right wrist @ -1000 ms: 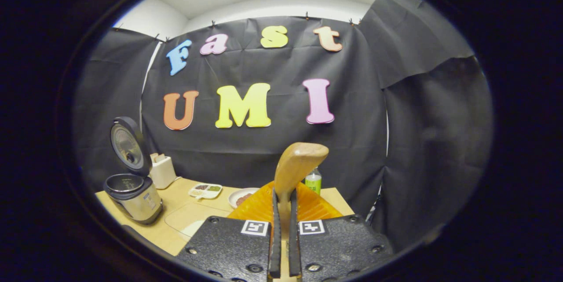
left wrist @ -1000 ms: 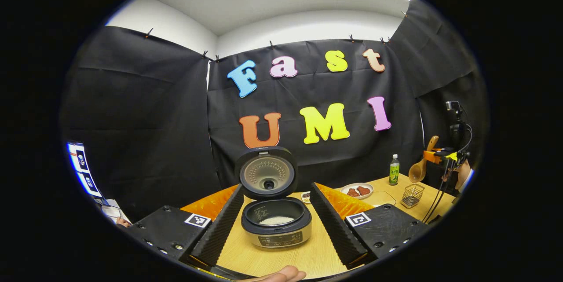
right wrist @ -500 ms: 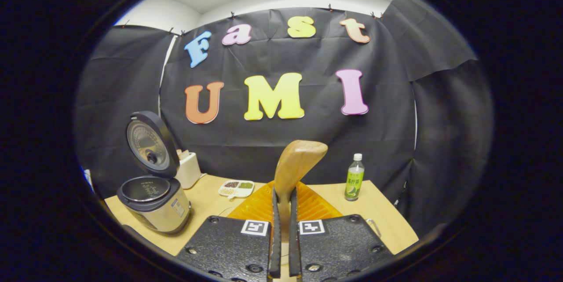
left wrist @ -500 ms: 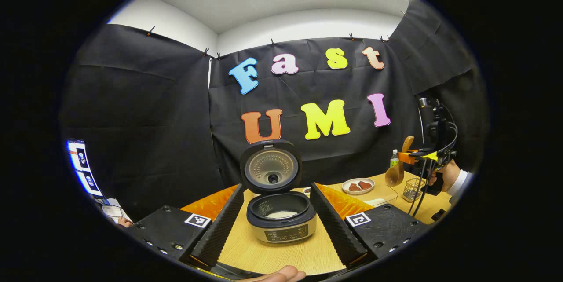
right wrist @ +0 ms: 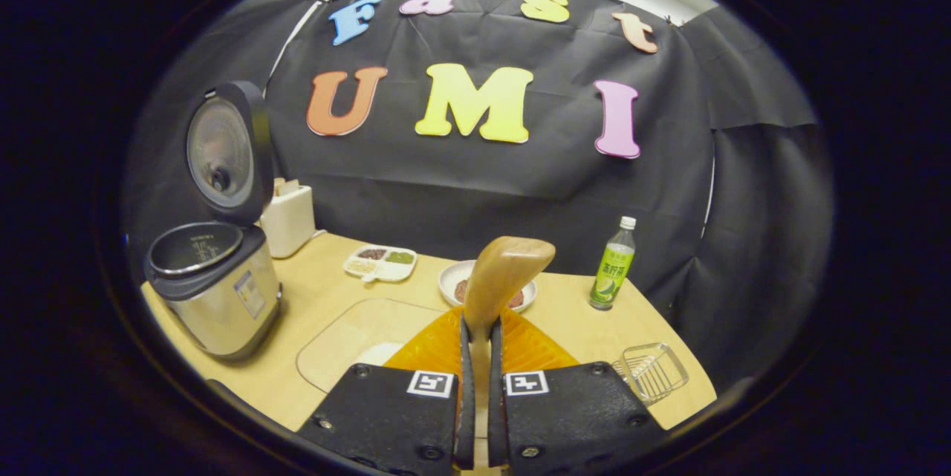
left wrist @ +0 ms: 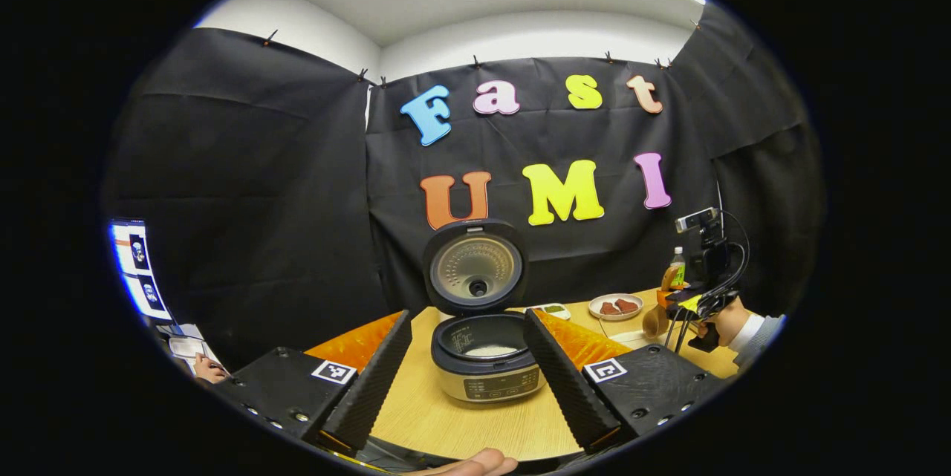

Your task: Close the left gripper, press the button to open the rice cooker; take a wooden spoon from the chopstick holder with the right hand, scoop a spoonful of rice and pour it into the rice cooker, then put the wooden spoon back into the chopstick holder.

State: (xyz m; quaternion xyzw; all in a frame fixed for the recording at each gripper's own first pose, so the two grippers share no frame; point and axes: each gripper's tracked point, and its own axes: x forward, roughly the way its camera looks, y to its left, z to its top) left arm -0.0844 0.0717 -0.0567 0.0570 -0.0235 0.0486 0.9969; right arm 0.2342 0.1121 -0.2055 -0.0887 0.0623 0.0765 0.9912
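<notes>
Holding the wooden spoon (right wrist: 499, 275) by its handle, our right claw (right wrist: 477, 402) hangs above the bench (right wrist: 327, 298); our left claw (left wrist: 466, 379) spreads wide before the open rice cooker (left wrist: 487, 357), bare wood around it.

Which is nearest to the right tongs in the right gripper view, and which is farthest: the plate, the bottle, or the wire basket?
1. Wire basket: beside the right tongs, at the table's near right edge.
2. Plate: straight ahead, partly behind the spoon.
3. Bottle: far right, by the wall. It seems only a little farther than the plate, so this last order is less sure.
</notes>
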